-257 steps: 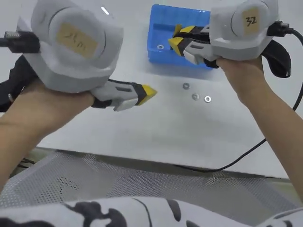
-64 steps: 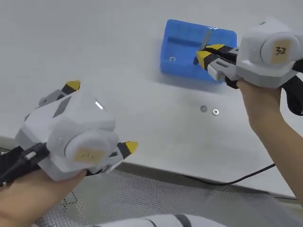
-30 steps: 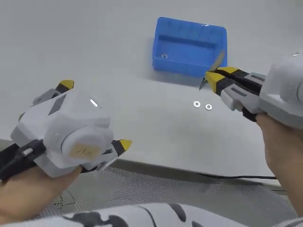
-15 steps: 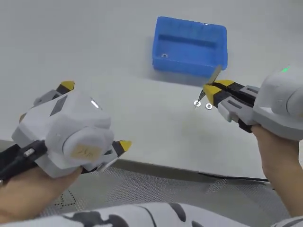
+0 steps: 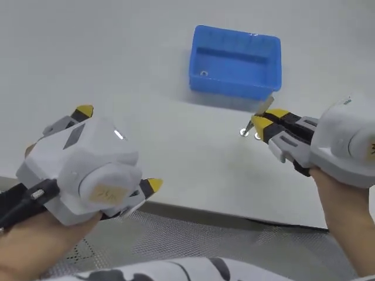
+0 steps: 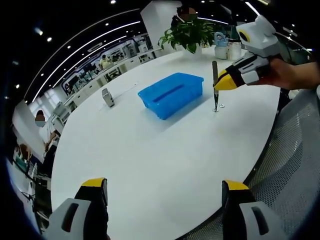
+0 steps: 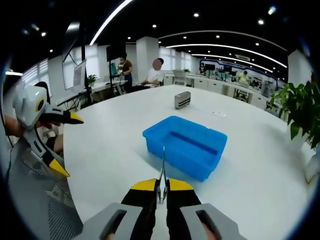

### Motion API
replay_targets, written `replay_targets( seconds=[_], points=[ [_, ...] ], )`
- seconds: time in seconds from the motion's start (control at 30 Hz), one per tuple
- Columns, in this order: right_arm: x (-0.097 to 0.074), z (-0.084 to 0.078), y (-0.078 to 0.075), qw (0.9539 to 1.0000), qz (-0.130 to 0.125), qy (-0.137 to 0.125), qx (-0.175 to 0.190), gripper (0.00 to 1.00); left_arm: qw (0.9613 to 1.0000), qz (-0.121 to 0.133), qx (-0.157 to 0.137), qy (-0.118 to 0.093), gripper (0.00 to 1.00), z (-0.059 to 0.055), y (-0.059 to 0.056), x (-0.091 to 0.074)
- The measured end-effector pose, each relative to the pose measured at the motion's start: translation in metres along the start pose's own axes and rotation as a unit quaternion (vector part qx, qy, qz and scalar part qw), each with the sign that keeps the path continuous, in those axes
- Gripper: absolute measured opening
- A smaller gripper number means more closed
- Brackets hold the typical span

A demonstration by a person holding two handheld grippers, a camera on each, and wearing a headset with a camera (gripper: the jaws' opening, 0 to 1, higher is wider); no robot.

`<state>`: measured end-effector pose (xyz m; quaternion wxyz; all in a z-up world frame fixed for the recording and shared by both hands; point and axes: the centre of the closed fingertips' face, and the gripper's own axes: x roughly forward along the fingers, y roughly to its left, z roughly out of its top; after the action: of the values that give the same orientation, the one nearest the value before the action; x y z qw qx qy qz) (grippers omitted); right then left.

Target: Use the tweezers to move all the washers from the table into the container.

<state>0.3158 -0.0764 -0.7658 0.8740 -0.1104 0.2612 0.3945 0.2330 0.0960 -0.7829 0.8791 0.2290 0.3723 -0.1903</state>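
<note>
Right tool (image 5: 265,124) is clamped on tweezers (image 5: 262,108), tips set by a washer (image 5: 244,133) on the surface (image 5: 146,88); left tool (image 5: 119,147) is held with jaws spread wide, empty.

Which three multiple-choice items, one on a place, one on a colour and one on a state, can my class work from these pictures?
1. Where are the tips of the tweezers?
A. inside the container
B. down at the table, beside the washers
C. touching the left gripper

2. What colour is the container?
A. red
B. blue
C. green

3. How does the left gripper stand?
A. open and empty
B. shut on the tweezers
C. shut on a washer

Key:
1 B: the tips are down by the washers on the table, on the near side of the container.
2 B: its walls and floor are blue.
3 A: its jaws stand wide apart with nothing between them, while the right gripper grips the tweezers.
</note>
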Motion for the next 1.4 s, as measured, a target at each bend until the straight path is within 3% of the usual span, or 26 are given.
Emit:
replay_targets(
  seconds=[0.3, 0.43, 1.4],
  points=[
    [-0.0028, -0.0038, 0.0019, 0.9999, 0.001, 0.012, -0.012, 0.03, 1.0, 0.0, 0.003, 0.003, 0.97, -0.0008, -0.0002, 0.0005],
    [-0.0032, -0.0031, 0.0009, 1.0, -0.002, 0.007, 0.003, 0.03, 1.0, 0.0, 0.005, 0.004, 0.97, -0.0012, -0.0003, 0.0007],
    [-0.0015, -0.0017, 0.0007, 0.9998, -0.005, 0.011, -0.018, 0.03, 0.9999, -0.002, 0.012, 0.012, 0.96, -0.0046, -0.0016, 0.004]
  ],
)
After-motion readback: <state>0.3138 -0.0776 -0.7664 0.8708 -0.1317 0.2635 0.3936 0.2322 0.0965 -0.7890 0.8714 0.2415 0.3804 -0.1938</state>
